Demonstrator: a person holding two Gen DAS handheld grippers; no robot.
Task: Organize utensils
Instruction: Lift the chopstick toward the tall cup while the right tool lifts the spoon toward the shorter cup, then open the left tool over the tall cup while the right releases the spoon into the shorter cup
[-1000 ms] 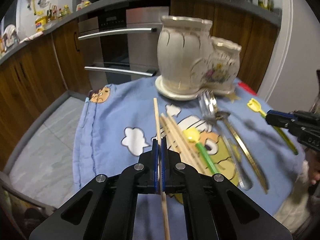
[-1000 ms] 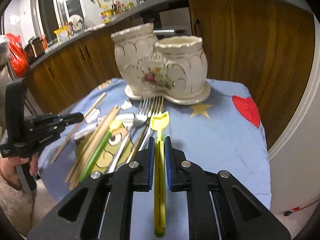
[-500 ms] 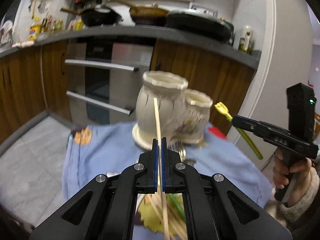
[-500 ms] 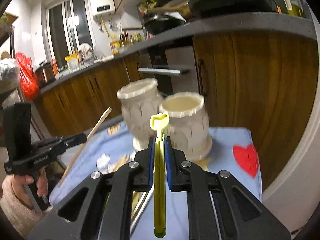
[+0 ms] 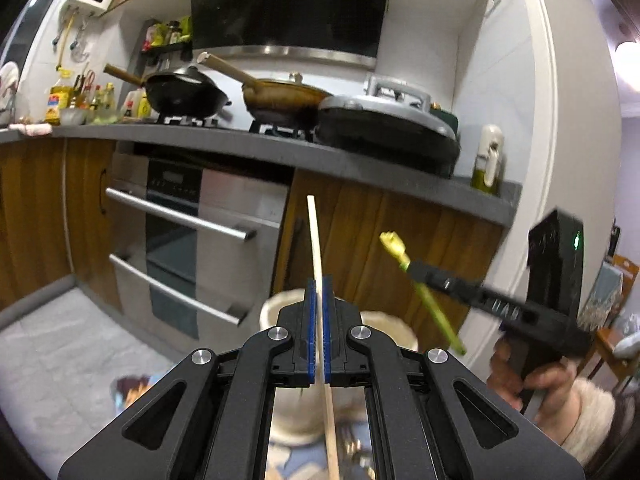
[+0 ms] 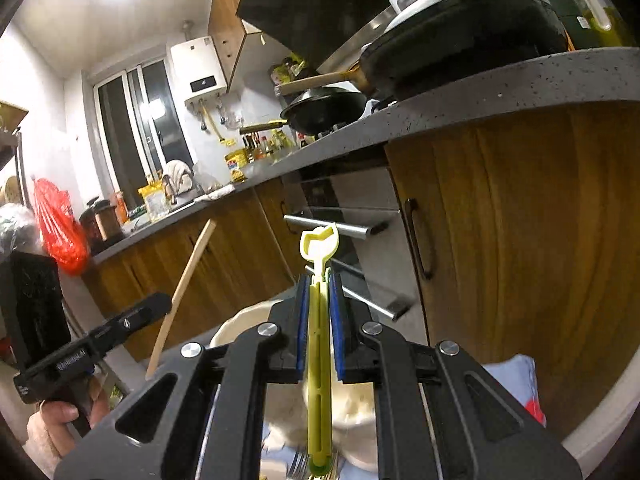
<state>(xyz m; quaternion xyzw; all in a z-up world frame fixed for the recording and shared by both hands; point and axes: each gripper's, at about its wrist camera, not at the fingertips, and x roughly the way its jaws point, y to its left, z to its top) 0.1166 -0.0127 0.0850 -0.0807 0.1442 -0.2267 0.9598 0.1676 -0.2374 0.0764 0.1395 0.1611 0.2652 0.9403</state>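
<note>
Left gripper [image 5: 318, 320] pinches a wooden chopstick [image 5: 316, 248] mid-frame; right gripper [image 6: 319, 312] clamps a yellow plastic utensil [image 6: 319, 248]. The ceramic holder [image 5: 280, 308] sits low, half-hidden, so either long piece could miss its mouth.

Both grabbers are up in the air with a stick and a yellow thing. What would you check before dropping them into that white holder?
1. Left gripper shut on chopstick: ok.
2. Right gripper shut on yellow utensil: ok.
3. Both lifted off the cloth: ok.
4. Holder below left gripper: ok.
5. Holder openings free: cannot tell, mostly hidden.
6. Grippers apart from each other: ok.
</note>
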